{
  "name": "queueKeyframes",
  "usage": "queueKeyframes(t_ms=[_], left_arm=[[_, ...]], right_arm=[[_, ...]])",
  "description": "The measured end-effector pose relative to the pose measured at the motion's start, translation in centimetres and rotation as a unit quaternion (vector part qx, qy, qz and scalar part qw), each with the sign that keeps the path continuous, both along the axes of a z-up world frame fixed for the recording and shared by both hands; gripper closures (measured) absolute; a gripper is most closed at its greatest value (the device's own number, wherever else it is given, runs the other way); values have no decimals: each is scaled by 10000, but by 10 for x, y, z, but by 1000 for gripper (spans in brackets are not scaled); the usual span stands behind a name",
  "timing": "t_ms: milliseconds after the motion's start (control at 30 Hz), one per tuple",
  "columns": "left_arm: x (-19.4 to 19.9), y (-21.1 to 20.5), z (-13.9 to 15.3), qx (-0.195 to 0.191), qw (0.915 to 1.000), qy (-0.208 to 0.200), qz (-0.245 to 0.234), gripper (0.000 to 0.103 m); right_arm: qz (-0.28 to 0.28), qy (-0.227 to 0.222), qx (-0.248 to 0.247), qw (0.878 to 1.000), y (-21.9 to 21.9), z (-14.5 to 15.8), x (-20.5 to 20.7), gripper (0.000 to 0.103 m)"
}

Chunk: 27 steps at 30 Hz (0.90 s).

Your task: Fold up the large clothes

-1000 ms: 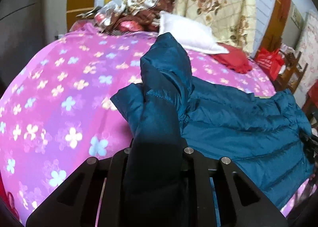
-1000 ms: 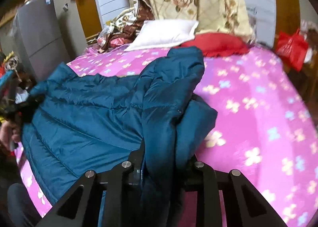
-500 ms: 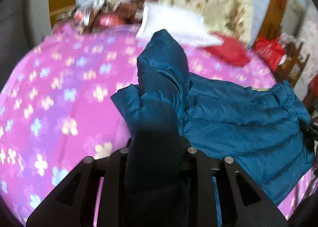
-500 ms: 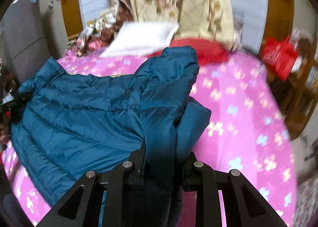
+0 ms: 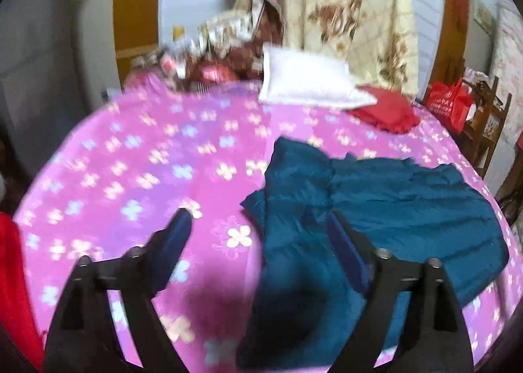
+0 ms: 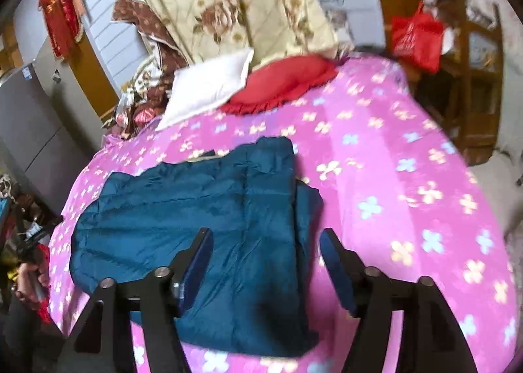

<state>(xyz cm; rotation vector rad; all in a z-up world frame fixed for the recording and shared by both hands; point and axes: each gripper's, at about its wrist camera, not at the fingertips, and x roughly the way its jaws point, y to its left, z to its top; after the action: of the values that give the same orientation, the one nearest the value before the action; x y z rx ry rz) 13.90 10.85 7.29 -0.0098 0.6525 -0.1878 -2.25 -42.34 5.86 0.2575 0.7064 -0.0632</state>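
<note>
Jacket position: your teal puffer jacket (image 6: 209, 222) lies flat on the bed (image 6: 408, 183), below and ahead of both claws, sleeve doubled over the body.
Long axis: it runs crosswise to you, hem towards your left.
Nearer claw: your right claw (image 6: 264, 247) hangs directly over the folded edge; your left claw (image 5: 258, 226) straddles the jacket's near corner (image 5: 294, 258).
Claw state: both are spread wide and holding nothing.
Material: slick quilted shell, puffy and springy; I'd expect folds to rebound.
Bedding: soft pink flowered sheet, white pillow (image 6: 209, 88) well beyond.
</note>
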Motion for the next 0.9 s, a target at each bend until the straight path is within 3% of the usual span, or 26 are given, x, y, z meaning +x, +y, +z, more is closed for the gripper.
queueKeyframes(t_ms=[100,233,400,467,800,900], left_arm=[[-44,-11,11,300,9995,-64,-45,0],[-107,-37,8,579,9983,5,-44,0],[-171,-74,-8,864,9959,234,-106,0],[-188,-82,-13,786,9959,398,-182,0],[-233,-124,-40,639,9917,1081,-291,1],[-241,-132,-41,651,9914,1089,-335,1]], right_arm=[[-36,-85,-112,9999,37,4,-43,28],[40,-98,-273,9996,88,-2,-94,22],[-160,-132,-1122,9935,142,-9,-148,22],[-350,-210,-1286,9909,154,-8,-169,21],[-398,-216,-1055,9934,173,-18,-222,18],[-374,-239,-1067,9933,176,-21,-229,18]])
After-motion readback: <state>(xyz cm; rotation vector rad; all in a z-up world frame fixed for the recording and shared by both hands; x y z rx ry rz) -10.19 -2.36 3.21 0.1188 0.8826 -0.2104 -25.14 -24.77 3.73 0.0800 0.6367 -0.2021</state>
